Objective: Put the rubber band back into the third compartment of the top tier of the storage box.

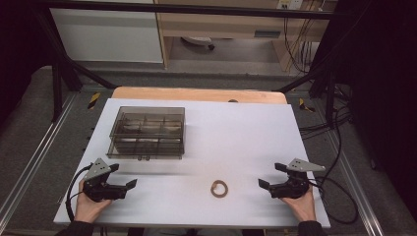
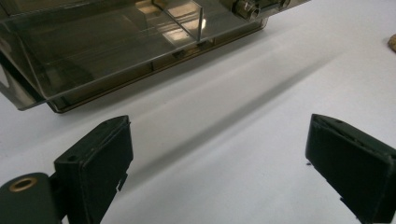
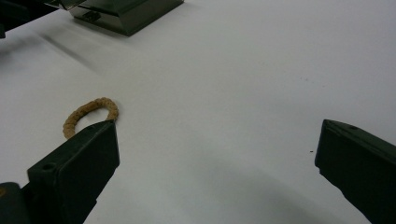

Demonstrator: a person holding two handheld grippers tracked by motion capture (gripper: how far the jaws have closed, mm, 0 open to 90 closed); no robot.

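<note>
A small tan beaded ring point(image 1: 219, 189) lies flat on the white table point(image 1: 231, 132) near its front edge, between my two hands. In the right gripper view the ring point(image 3: 88, 114) sits just beyond my left-hand jaw. My right gripper point(image 1: 272, 175) rests at the front right, open with nothing between its jaws point(image 3: 217, 158). My left gripper point(image 1: 123, 176) rests at the front left, open and empty too point(image 2: 217, 154). A smoky clear plastic box point(image 1: 147, 132) with dividers stands at the back left; its near wall point(image 2: 107, 60) is close ahead in the left gripper view.
Black cables point(image 1: 339, 196) trail off the table's right edge. A wooden board edge point(image 1: 196, 93) shows behind the white top, with dark frame struts point(image 1: 64, 69) at the back corners.
</note>
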